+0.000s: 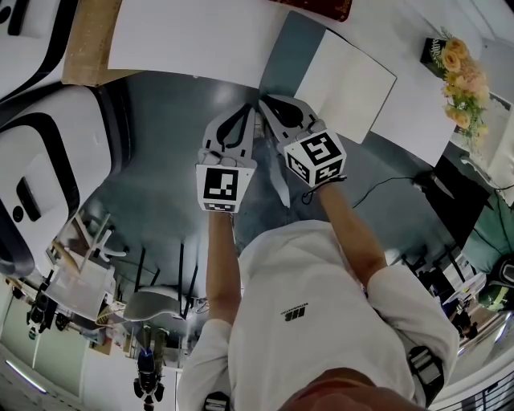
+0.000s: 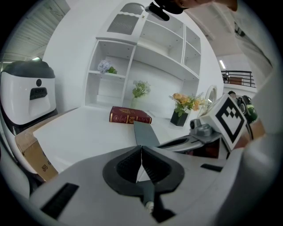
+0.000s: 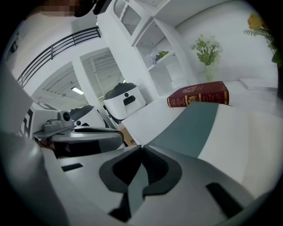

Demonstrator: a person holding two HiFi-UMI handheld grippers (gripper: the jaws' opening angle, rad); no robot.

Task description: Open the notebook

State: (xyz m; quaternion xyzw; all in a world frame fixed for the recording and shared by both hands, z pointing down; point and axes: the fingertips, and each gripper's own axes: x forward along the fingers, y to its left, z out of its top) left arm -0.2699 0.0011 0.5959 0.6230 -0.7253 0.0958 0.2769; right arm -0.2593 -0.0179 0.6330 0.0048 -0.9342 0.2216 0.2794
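Observation:
The notebook lies near the front edge of the white table (image 1: 185, 36). Its grey-green cover (image 1: 287, 58) is lifted away from a bare white page (image 1: 347, 80). My left gripper (image 1: 250, 107) and right gripper (image 1: 264, 102) meet tip to tip at the cover's near corner. In the left gripper view the jaws (image 2: 141, 148) are shut with the thin cover (image 2: 142, 132) pinched between them. The right gripper view shows the same: jaws (image 3: 141, 148) shut on the cover (image 3: 190, 128), which stretches away toward a red book.
A dark red book (image 1: 325, 8) lies at the cover's far end. A pot of orange flowers (image 1: 462, 72) stands at the right. A cardboard box (image 1: 92, 40) and a white machine (image 1: 48, 160) are to the left. White shelves (image 2: 146, 57) rise behind the table.

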